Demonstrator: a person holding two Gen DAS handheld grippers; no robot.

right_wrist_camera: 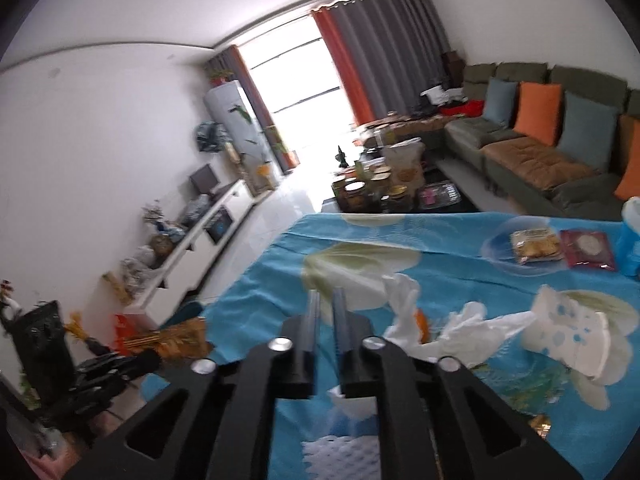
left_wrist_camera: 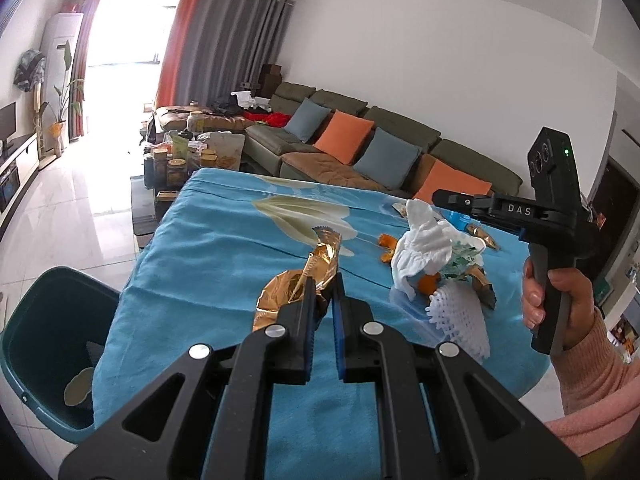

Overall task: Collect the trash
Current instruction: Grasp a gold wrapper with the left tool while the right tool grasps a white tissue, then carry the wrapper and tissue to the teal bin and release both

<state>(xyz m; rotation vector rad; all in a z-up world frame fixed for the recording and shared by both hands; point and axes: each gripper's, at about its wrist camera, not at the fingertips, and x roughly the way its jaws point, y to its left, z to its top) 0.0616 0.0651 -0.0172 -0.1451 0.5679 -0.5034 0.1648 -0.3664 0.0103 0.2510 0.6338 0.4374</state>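
My left gripper [left_wrist_camera: 325, 280] is shut on a crumpled gold foil wrapper [left_wrist_camera: 296, 284] and holds it just above the blue tablecloth [left_wrist_camera: 208, 248]. A teal trash bin [left_wrist_camera: 48, 344] stands on the floor at the table's left edge. A pile of trash lies to the right: white tissue [left_wrist_camera: 420, 248], orange peel [left_wrist_camera: 386, 242] and white foam fruit net [left_wrist_camera: 460, 316]. My right gripper [right_wrist_camera: 326, 296] is nearly closed and empty, held above the table beside the tissue [right_wrist_camera: 404, 308]; the foam net [right_wrist_camera: 340, 456] lies under it. The right gripper also shows in the left wrist view [left_wrist_camera: 436, 196].
Snack packets [right_wrist_camera: 536, 246] and a red packet [right_wrist_camera: 588, 254] lie at the far right of the table. A coffee table with jars [left_wrist_camera: 176, 160] and a sofa [left_wrist_camera: 360, 140] stand beyond. A TV cabinet [right_wrist_camera: 192, 248] runs along the left wall.
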